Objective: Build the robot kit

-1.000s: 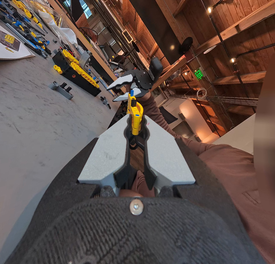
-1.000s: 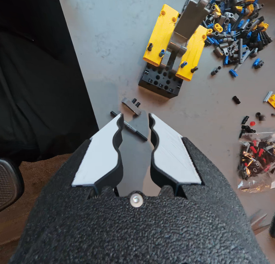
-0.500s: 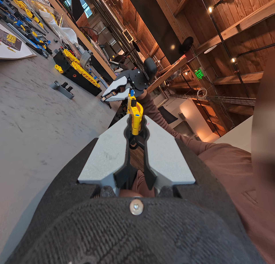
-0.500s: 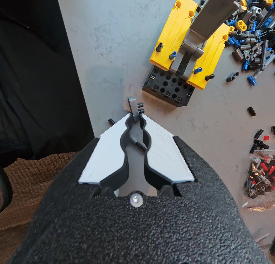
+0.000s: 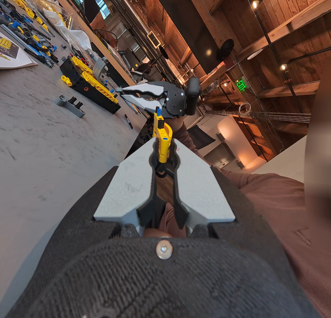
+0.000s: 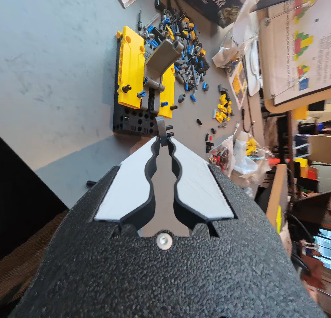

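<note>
The left gripper (image 5: 163, 145) is clamped on a yellow plastic building-brick piece with blue pins (image 5: 162, 134), held in the air off the near edge of the grey table (image 5: 44, 157); the right gripper (image 6: 163, 139) pinches the end of a short grey beam with two black pegs (image 6: 162, 129) at its fingertips, above the table; just beyond stands a black perforated base carrying two yellow panels (image 6: 131, 67); farther right lie a heap of small loose parts (image 6: 188, 58) and clear bags of pieces (image 6: 222, 157).

The right gripper (image 6: 163, 139), wide apart a second ago, now pinches a grey beam with two black pins (image 6: 162, 130) and carries it up off the table (image 6: 53, 58).
</note>
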`<state>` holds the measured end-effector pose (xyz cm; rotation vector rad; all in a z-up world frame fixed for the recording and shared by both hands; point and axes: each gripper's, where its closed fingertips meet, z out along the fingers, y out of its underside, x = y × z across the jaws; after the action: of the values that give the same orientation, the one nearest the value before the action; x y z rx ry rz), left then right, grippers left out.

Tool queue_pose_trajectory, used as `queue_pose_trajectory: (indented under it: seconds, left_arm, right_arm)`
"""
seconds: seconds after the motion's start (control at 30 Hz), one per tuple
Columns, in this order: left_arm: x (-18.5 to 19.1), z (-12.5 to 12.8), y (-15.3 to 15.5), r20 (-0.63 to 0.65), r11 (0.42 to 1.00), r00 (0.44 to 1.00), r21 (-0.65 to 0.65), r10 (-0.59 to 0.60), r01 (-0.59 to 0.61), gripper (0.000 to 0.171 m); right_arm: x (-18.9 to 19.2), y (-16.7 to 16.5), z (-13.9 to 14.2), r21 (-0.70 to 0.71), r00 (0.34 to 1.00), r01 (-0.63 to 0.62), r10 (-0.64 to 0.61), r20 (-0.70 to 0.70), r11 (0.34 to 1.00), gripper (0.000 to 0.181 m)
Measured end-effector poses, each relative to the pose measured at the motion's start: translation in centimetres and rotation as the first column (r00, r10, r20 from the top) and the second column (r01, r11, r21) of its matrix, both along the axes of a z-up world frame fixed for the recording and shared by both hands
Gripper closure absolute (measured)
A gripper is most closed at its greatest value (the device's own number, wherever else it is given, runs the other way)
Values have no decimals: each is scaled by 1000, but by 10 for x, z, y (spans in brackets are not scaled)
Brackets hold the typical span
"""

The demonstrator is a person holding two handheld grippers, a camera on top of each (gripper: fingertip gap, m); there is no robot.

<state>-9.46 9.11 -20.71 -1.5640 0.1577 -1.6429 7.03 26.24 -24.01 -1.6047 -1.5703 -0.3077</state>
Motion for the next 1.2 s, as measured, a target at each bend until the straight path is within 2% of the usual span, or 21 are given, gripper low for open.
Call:
queue_pose_trajectory:
  seconds: [0.23, 0.4, 0.5, 0.67, 0.77, 0.9, 1.07, 1.13, 1.2]
  left_arm:
    - [-6, 1, 2, 10, 1000, 1000, -2, 8, -8, 161]
    - [-6, 1, 3, 10, 1000, 1000, -4, 7, -7, 162]
    - [-6, 1, 2, 7, 1000, 1000, -2, 7, -7, 161]
    - [-5, 1, 2, 5, 1000, 1000, -3, 8, -8, 161]
    - [-5, 0, 2, 3, 1000, 1000, -4, 6, -6, 161]
    - [-5, -1, 3, 4, 1000, 1000, -9, 6, -6, 162]
    - [-2, -3, 3, 0, 1000, 1000, -12, -1, 1, 161]
    - [-2, -2, 3, 0, 1000, 1000, -11, 0, 0, 161]
    - [-4, -2, 3, 2, 1000, 1000, -12, 6, -6, 162]
  right_arm:
    - [-6, -6, -11, 143, 992, -19, 1, 127, 989, 173]
    - [-12, -16, -10, 142, 993, -54, 39, 110, 988, 172]
    - [-18, -24, -9, 39, 997, -82, 82, -3, 996, 169]
    - [-18, -30, -7, -149, 977, -113, 82, -198, 982, 160]
    - [-15, -35, -12, -234, 964, -149, 88, -250, 961, 151]
    - [-12, -35, -10, -285, 947, -227, 143, -287, 931, 149]
    - [-21, -36, -5, -502, 912, -335, 140, -385, 798, 133]
    - [-24, -33, -8, -510, 914, -357, 181, -363, 782, 135]
    - [-26, -33, -14, -525, 915, -377, 219, -339, 763, 145]
